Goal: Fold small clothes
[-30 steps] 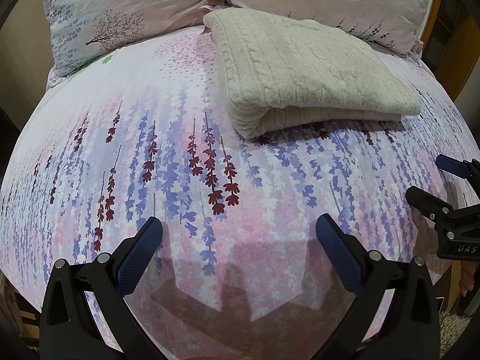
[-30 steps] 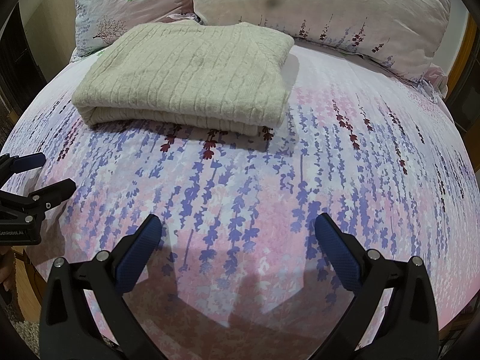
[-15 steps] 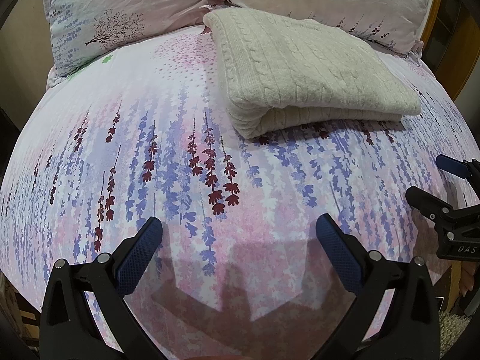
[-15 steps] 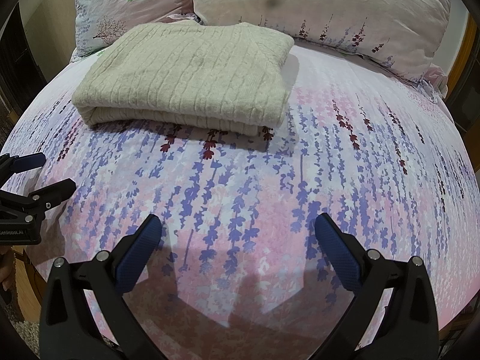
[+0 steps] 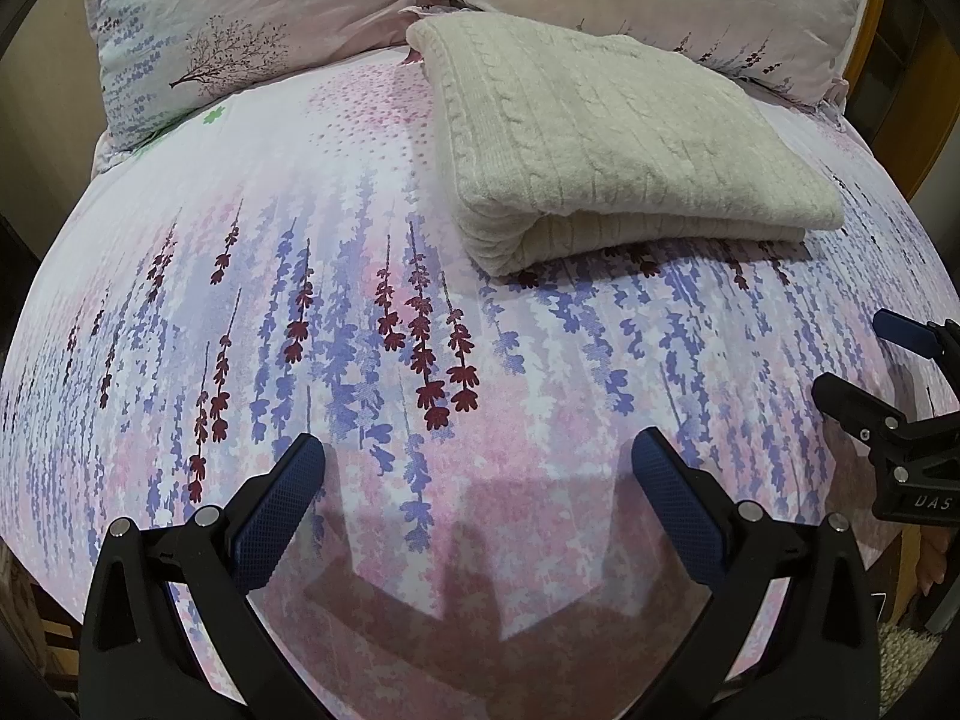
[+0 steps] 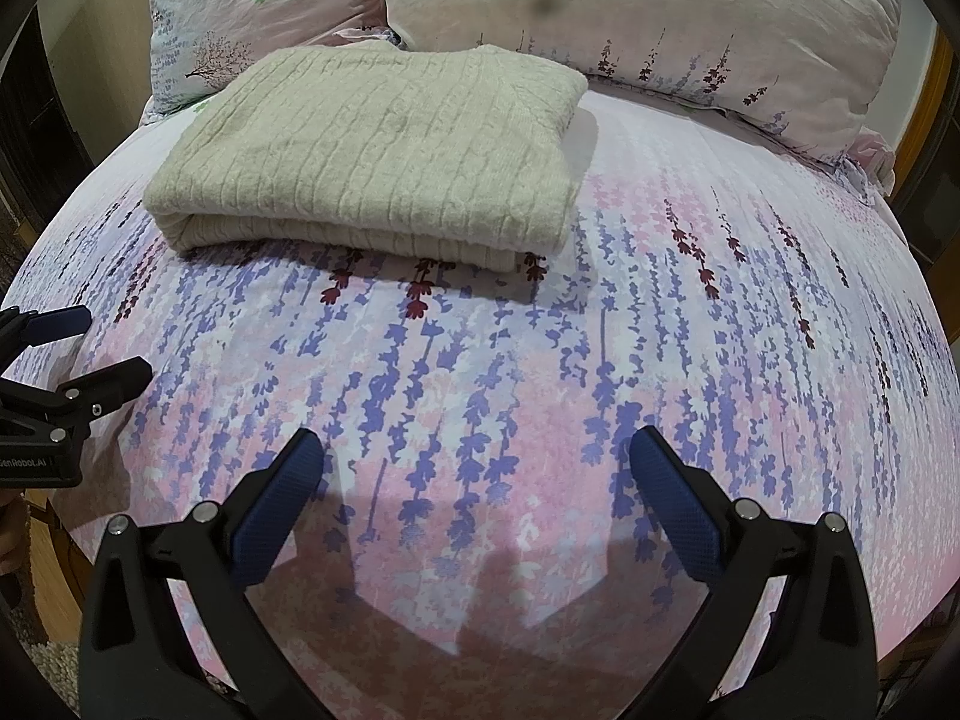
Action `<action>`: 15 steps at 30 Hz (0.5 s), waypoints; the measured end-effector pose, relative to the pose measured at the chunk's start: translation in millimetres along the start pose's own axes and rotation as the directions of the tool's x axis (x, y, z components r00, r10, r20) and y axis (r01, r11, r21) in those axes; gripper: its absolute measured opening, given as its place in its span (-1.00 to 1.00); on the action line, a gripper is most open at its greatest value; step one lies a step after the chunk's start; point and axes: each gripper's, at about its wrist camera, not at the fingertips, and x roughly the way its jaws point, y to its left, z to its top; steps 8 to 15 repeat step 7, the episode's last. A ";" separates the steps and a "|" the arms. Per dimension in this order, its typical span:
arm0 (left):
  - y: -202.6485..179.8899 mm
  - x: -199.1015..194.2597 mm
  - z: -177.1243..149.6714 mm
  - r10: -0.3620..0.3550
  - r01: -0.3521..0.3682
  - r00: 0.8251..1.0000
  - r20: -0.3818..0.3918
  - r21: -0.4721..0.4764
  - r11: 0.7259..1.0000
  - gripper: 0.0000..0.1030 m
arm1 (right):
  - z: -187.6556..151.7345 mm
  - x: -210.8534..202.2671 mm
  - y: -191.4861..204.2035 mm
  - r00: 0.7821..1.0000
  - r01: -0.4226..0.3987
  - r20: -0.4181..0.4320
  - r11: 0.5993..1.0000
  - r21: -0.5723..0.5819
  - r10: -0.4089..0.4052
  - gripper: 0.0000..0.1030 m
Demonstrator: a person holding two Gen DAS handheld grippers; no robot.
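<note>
A cream cable-knit sweater (image 5: 600, 138) lies folded in a neat rectangle on the floral bed, near the pillows; it also shows in the right wrist view (image 6: 384, 150). My left gripper (image 5: 477, 468) is open and empty, held low over the near part of the bed, well short of the sweater. My right gripper (image 6: 474, 462) is open and empty at the same distance. Each gripper shows at the edge of the other's view: the right gripper (image 5: 864, 354) and the left gripper (image 6: 102, 348).
The bed sheet (image 5: 360, 312) has a pink and purple flower print. Two pillows (image 5: 252, 18) (image 6: 660, 6) lie at the head of the bed behind the sweater. A wooden bed frame (image 5: 870, 48) shows at far right.
</note>
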 end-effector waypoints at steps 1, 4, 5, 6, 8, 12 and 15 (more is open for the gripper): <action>-0.4 -0.1 0.0 0.001 -0.001 1.000 -0.001 -0.002 1.000 0.97 | 0.2 0.1 0.1 1.000 0.000 0.000 1.000 0.000 0.000 0.97; -0.2 0.0 0.0 0.002 -0.002 1.000 -0.001 -0.002 1.000 0.97 | -0.2 0.0 0.2 1.000 0.000 0.000 1.000 0.001 0.000 0.97; 0.0 0.1 0.2 0.001 -0.001 1.000 -0.001 -0.002 1.000 0.97 | 0.0 0.1 0.4 1.000 0.000 0.000 1.000 0.001 0.000 0.97; 0.0 0.1 -0.1 0.001 -0.001 1.000 -0.002 -0.002 1.000 0.97 | -0.2 0.0 0.4 1.000 0.001 0.000 1.000 0.001 -0.001 0.97; 0.0 0.1 0.2 0.001 -0.001 1.000 -0.001 -0.002 1.000 0.97 | 0.1 0.1 0.6 1.000 0.001 0.000 1.000 0.001 -0.001 0.97; 0.0 0.1 0.2 0.001 -0.001 1.000 -0.001 -0.002 1.000 0.97 | 0.1 0.1 0.6 1.000 0.001 0.000 1.000 0.001 -0.001 0.97; 0.0 0.1 0.2 0.001 -0.001 1.000 -0.001 -0.002 1.000 0.97 | 0.1 0.1 0.6 1.000 0.001 0.000 1.000 0.001 -0.001 0.97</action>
